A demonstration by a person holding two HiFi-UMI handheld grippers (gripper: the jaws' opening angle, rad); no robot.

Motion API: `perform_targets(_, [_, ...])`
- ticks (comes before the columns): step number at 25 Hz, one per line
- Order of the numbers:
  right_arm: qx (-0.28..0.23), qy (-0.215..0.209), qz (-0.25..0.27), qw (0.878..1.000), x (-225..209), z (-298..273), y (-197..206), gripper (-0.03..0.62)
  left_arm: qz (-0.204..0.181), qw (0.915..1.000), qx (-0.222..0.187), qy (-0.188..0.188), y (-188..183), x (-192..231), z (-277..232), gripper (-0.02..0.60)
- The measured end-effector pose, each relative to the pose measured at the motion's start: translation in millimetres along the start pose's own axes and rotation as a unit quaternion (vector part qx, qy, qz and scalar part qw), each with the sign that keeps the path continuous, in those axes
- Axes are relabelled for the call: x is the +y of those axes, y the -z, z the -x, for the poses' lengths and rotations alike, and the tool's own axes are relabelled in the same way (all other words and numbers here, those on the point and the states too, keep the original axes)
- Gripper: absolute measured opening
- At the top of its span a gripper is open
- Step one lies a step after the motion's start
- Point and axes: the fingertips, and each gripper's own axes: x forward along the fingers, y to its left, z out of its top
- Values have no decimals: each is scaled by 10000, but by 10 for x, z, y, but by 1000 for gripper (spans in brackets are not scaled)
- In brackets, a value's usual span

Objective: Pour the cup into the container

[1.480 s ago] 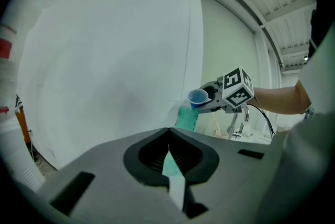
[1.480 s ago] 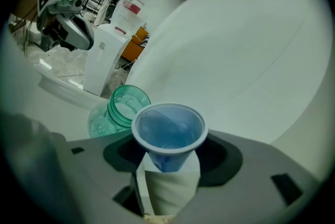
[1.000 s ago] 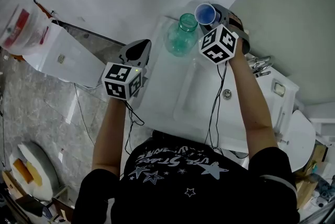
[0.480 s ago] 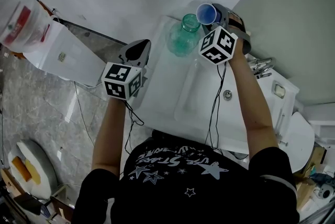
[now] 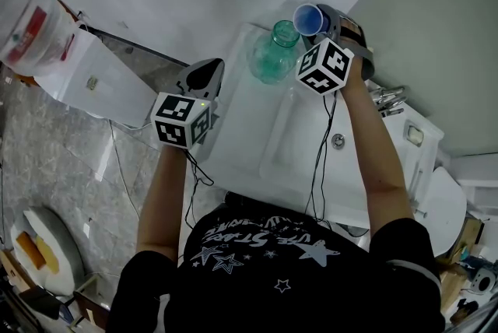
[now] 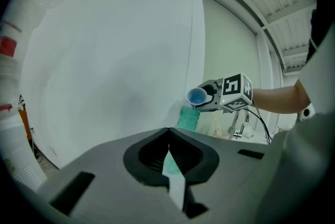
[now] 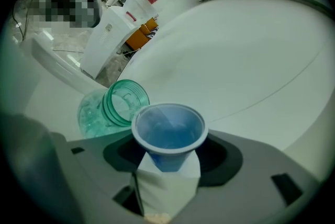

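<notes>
The right gripper (image 7: 167,168) has its 2 jaws pinching the blue cup (image 7: 167,131) low on its body. The cup is tipped hard over, its lip hanging just above the mouth of the green glass jar (image 7: 112,108). In the left gripper view there looks to be a thin thread running from the cup's lip into the jar's neck, so I'd call this mid-pour. The jar stands at the far end of the white basin top (image 5: 257,129), with something clear and bubbly showing in its lower part. How much is left in the cup? Can't tell, its inside just reads plain blue. The left gripper (image 6: 168,165) hangs off to the side, well apart from the jar, its jaws pressed together on nothing. Left to do, by my read: drain the last of it, bring the cup upright, set it down.
</notes>
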Motion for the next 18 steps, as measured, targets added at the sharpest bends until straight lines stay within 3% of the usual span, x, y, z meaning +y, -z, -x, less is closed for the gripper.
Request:
perform_targets(7, [75,52,107,9999,-1,9,31,285,17,10000,-19,-1,-2,-3,28,12])
perform_targets(18, [-104,-172,-541,9983,-47,56,-26,285,10,10000,-51,-21,-35,-11,59,12])
